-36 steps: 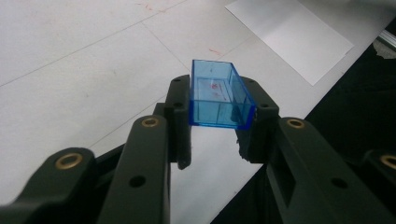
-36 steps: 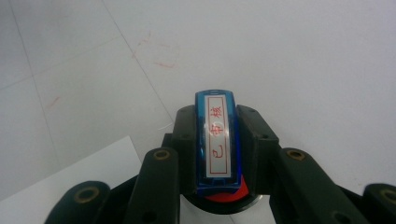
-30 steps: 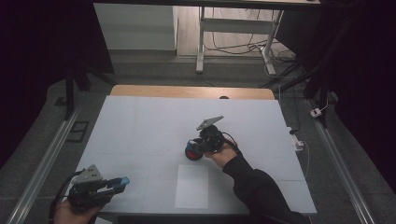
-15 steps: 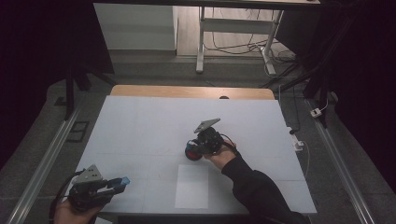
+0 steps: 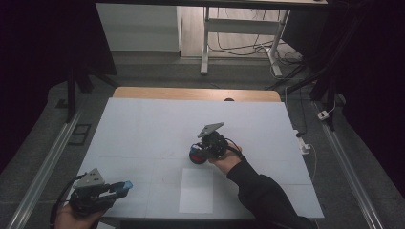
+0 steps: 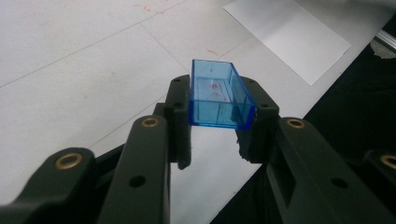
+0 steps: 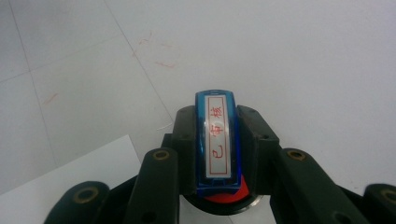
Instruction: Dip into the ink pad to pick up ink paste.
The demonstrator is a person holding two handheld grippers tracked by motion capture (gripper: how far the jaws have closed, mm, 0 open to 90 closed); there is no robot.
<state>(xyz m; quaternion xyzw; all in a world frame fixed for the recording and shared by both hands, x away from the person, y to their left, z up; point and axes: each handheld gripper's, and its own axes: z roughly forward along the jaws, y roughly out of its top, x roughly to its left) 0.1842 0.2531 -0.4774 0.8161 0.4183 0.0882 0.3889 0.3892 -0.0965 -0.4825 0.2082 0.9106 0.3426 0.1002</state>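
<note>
Left gripper (image 6: 219,135): jaws clamped on blue cap (image 6: 219,99), near-left corner of surface (image 5: 143,124).
Right gripper (image 7: 217,154): jaws gripping stamp (image 7: 217,140), mid-surface.
Advice: press stamp squarely onto paper sheet (image 5: 197,190).

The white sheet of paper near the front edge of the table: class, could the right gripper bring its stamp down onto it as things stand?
Probably yes. The right gripper, shut on the stamp, is just beyond the sheet of paper, whose surface is bare, and the left gripper is off to the side.
</note>
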